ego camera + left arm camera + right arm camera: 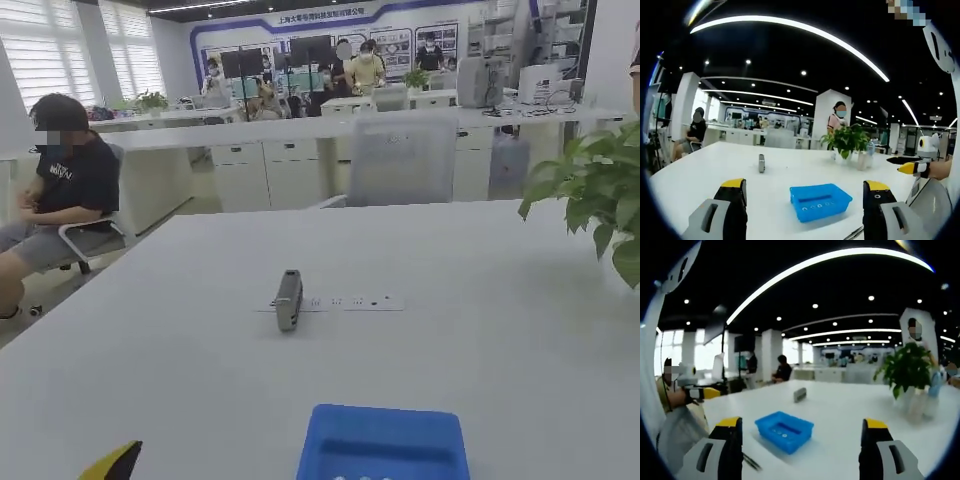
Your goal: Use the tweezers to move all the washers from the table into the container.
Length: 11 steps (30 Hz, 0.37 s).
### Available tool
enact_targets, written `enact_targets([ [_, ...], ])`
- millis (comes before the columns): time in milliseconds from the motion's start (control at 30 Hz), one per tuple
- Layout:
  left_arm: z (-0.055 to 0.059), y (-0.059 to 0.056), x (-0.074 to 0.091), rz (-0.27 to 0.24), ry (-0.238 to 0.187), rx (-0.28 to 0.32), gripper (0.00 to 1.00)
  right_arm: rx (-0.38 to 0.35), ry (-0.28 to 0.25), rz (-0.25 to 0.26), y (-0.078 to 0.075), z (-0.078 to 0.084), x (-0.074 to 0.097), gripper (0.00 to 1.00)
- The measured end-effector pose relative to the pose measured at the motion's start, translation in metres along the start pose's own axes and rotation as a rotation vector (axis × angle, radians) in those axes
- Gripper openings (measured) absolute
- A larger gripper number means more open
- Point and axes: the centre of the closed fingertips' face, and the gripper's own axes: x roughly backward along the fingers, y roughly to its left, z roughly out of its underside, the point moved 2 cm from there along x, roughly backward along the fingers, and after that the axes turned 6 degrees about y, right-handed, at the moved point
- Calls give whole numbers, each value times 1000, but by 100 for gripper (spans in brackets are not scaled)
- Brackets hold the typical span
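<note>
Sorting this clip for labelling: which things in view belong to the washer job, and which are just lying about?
Job: blue container; washers lying in it; tweezers on the table; left gripper and right gripper, both open and empty.
Lying about: small grey block; potted plant.

The left gripper [805,187] is held roughly level, its yellow-tipped jaws spread wide apart; the right gripper [800,427] is held in the same way, its jaws also set wide apart; in each gripper view the other gripper is seen out to the side, grasped by a hand [676,396]; in the head view a yellow gripper tip [112,462] is seen at the lower left corner.
</note>
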Motion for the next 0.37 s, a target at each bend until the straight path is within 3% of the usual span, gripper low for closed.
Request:
enact_targets([
  [67, 3, 1, -1, 3, 12, -5, 99, -9, 11, 16, -9, 4, 2, 92],
  [167, 4, 0, 0, 8, 17, -27, 99, -2, 22, 33, -5, 4, 0, 91],
  [367, 4, 5, 1, 10, 18, -13, 99, 22, 37, 23, 2, 5, -2, 90],
])
